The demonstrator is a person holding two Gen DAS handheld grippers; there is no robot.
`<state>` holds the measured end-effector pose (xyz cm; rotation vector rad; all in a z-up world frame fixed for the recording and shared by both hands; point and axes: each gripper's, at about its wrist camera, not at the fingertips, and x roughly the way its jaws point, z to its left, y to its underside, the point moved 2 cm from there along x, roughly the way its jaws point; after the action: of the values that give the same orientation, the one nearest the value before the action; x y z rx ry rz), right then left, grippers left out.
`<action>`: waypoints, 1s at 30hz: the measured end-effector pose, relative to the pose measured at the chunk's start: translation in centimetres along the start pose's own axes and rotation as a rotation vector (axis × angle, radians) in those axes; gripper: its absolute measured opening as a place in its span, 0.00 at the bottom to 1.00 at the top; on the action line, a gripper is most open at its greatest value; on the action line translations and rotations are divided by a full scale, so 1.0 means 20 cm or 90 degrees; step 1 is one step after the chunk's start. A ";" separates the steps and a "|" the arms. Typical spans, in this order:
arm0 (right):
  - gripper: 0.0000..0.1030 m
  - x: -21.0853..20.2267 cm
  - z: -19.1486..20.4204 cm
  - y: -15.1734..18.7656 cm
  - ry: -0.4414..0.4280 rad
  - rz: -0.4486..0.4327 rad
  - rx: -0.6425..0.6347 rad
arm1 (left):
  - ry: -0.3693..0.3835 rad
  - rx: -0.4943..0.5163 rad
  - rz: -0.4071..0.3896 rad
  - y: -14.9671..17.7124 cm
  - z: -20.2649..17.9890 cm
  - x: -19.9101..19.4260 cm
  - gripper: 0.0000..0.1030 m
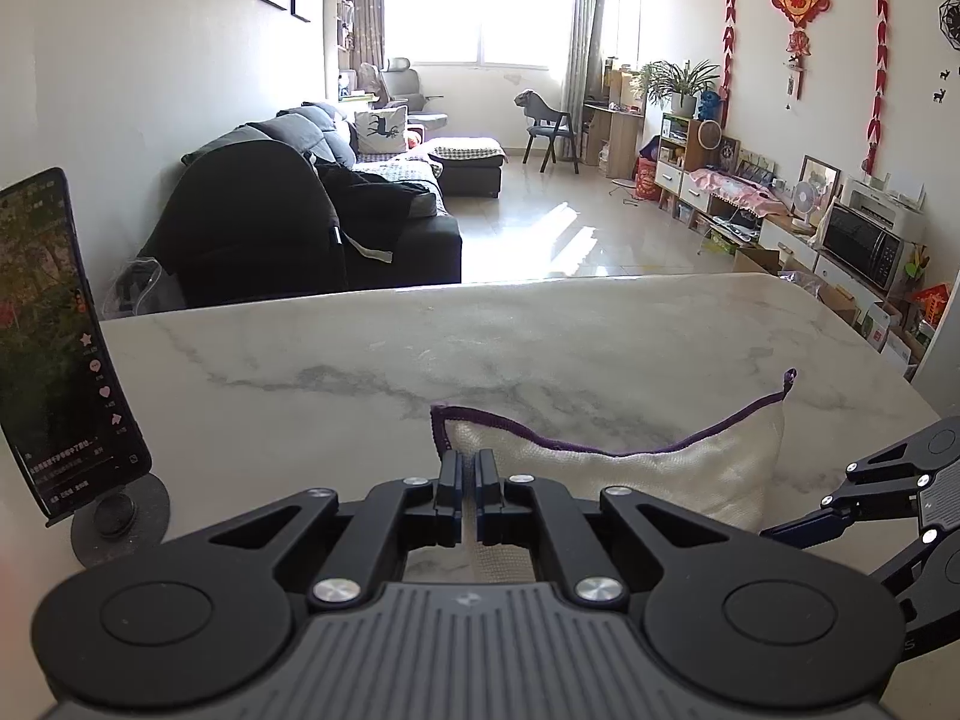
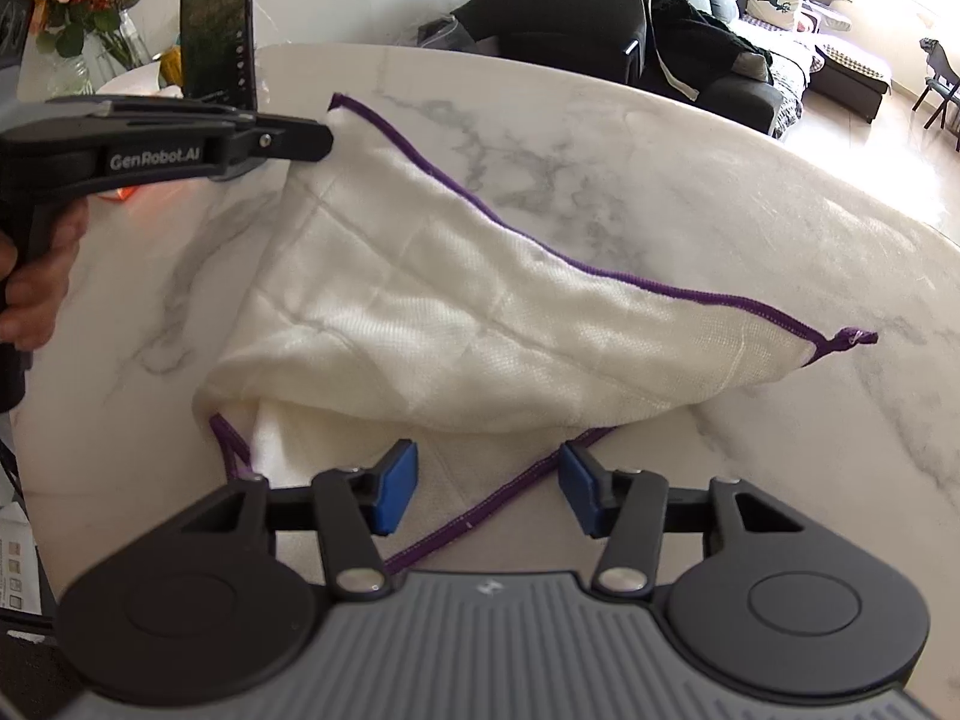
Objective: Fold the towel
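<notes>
Towel [image 2: 456,324] corner in left gripper [image 1: 470,468]

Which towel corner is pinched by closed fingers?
The raised corner of the towel, held by the left gripper. The loop corner lies free; the right gripper is open.

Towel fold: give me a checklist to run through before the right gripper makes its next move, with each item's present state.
1. Left gripper shut on a towel corner: ok; its jaws are closed on the purple-edged corner and hold it off the table.
2. Right gripper open: ok; the blue pads stand apart.
3. Towel edge between the right jaws: ok; the purple hem runs through the gap, not yet pinched.
4. Far right corner lying on the marble table: ok.
5. Phone on its stand clear of the cloth: ok; it stands behind the left gripper.
6. Layers aligned underneath: cannot tell; the raised fold hides them.
</notes>
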<state>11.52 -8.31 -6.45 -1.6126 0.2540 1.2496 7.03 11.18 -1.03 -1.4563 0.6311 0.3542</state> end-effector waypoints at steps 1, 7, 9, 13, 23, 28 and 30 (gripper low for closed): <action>0.48 0.00 0.00 0.00 0.005 -0.001 -0.006 | -0.002 -0.001 0.000 0.00 0.00 0.00 0.03; 0.12 -0.02 0.02 -0.01 0.009 -0.001 -0.022 | -0.018 -0.006 0.001 0.01 0.03 0.02 0.03; 0.07 -0.02 0.03 0.00 0.016 -0.003 -0.030 | -0.028 -0.004 0.002 0.01 0.04 0.02 0.03; 0.05 -0.03 0.02 0.00 0.028 -0.006 -0.032 | -0.040 0.000 0.006 0.02 0.05 0.03 0.03; 0.04 -0.07 -0.02 0.01 0.050 -0.011 -0.022 | -0.059 0.008 0.013 0.04 0.06 0.03 0.03; 0.04 -0.10 -0.07 0.02 0.061 -0.016 -0.010 | -0.071 0.012 0.018 0.05 0.07 0.04 0.03; 0.04 -0.11 -0.09 0.02 0.066 -0.017 -0.005 | -0.075 0.014 0.021 0.05 0.07 0.05 0.03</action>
<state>11.24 -10.84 -5.01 -1.6839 0.2915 1.1493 7.42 12.52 -2.45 -1.3952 0.5626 0.4536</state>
